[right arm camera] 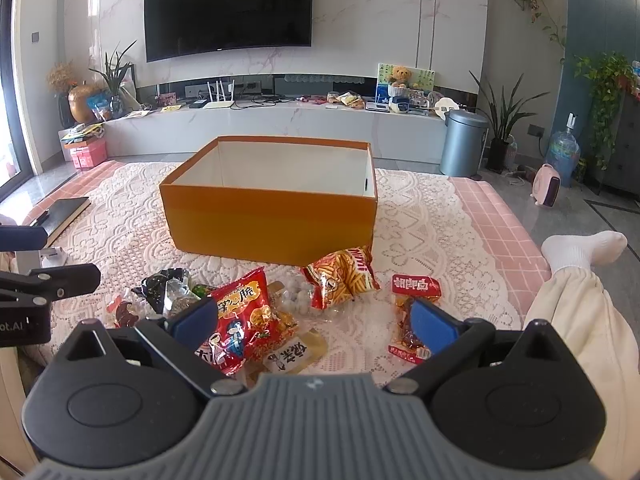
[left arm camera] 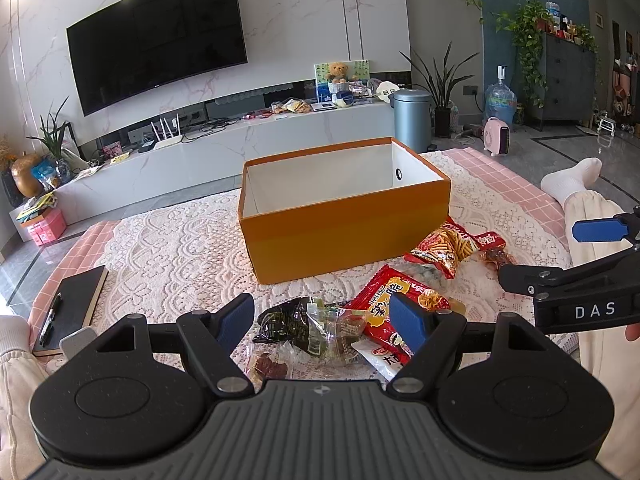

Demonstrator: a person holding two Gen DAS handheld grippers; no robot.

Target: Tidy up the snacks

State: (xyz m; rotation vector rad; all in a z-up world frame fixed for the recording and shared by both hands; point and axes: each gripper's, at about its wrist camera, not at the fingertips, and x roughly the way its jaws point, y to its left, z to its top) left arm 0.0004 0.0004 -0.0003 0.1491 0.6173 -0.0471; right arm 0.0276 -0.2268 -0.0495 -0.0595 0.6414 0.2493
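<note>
An open orange box with a white inside stands on the lace cloth, nothing visible in it. In front of it lies a heap of snack packets: a red noodle-snack bag, an orange fries bag, a dark packet, and a small red meat packet. My left gripper hovers open over the near packets. My right gripper is open above the heap's right side. In the left wrist view the right gripper's jaws stand apart.
A black notebook with a pen lies at the table's left edge. A person's leg in a white sock rests on the table's right side. A TV unit, a bin and plants stand beyond.
</note>
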